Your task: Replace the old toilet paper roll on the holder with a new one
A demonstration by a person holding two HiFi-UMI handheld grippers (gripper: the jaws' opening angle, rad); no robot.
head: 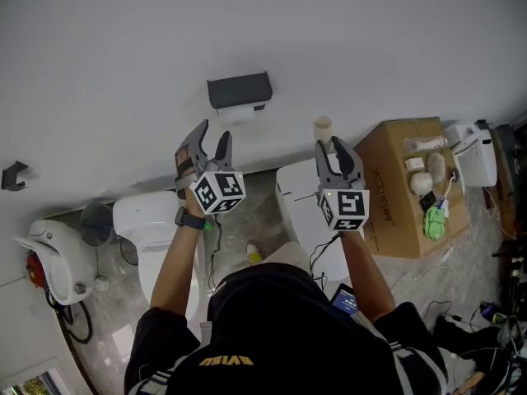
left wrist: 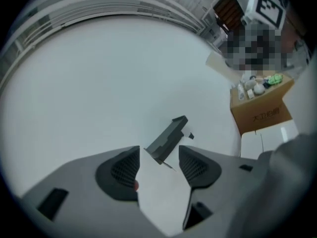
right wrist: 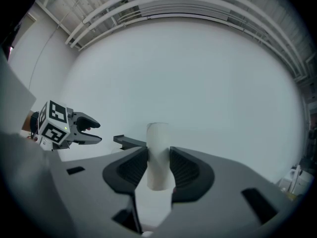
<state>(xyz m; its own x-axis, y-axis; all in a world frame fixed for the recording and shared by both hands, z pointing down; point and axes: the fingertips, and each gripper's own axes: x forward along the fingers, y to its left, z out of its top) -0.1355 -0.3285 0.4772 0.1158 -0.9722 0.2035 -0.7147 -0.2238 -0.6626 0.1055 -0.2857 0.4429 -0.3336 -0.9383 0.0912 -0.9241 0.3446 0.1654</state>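
Risk: right tool (right wrist: 158,151) clamps the cardboard tube (right wrist: 158,135); we may crush or drop it; left tool (left wrist: 158,156) gapes empty before holder (left wrist: 167,137).

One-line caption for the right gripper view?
Right gripper clamps an upright cardboard tube; wall holder and open left gripper beyond.

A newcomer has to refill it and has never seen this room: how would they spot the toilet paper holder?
Start at the big plain white wall. Midway along it, left of the brown cardboard box, is the toilet paper holder. It is a dark grey box shape, much wider than the small dark hook at the wall's left end.
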